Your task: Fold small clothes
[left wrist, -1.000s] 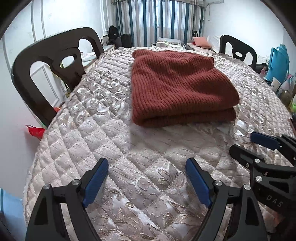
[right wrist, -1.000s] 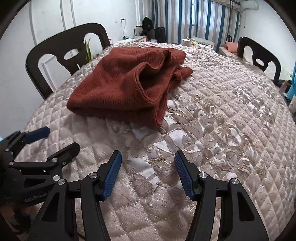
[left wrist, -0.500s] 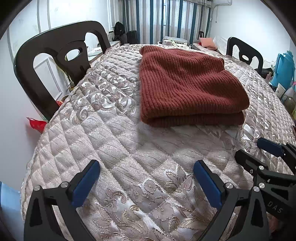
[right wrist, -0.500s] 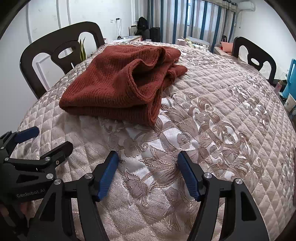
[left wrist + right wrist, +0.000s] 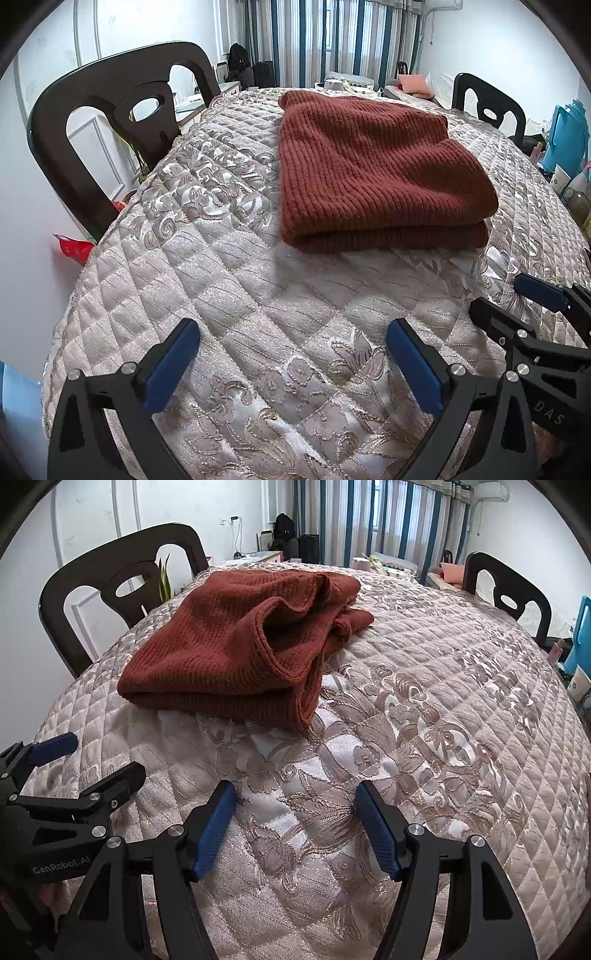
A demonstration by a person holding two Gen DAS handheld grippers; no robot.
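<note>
A rust-red knitted garment point(image 5: 373, 173) lies folded in a thick rectangle on the quilted beige table cover point(image 5: 240, 280). In the right wrist view the same garment point(image 5: 236, 653) shows its loose open edges on its right side. My left gripper point(image 5: 291, 336) hovers over bare cover, well short of the garment, open with nothing between its blue pads point(image 5: 171, 365). My right gripper point(image 5: 295, 794) is likewise open and empty, near the table's front. Each gripper shows at the edge of the other's view: the right gripper point(image 5: 506, 295) and the left gripper point(image 5: 99, 755).
Dark chairs stand at the table's left point(image 5: 110, 122) and far right point(image 5: 487, 103). Small items point(image 5: 343, 83) sit at the table's far end before striped curtains. Blue containers point(image 5: 569, 136) and bottles crowd the right side. A red wrapper point(image 5: 74, 247) lies beyond the left edge.
Both grippers' jaws have spread wider, the left most clearly. Both views have tipped slightly, so the garment sits a little higher and farther from the fingers. The garment itself has not moved.
</note>
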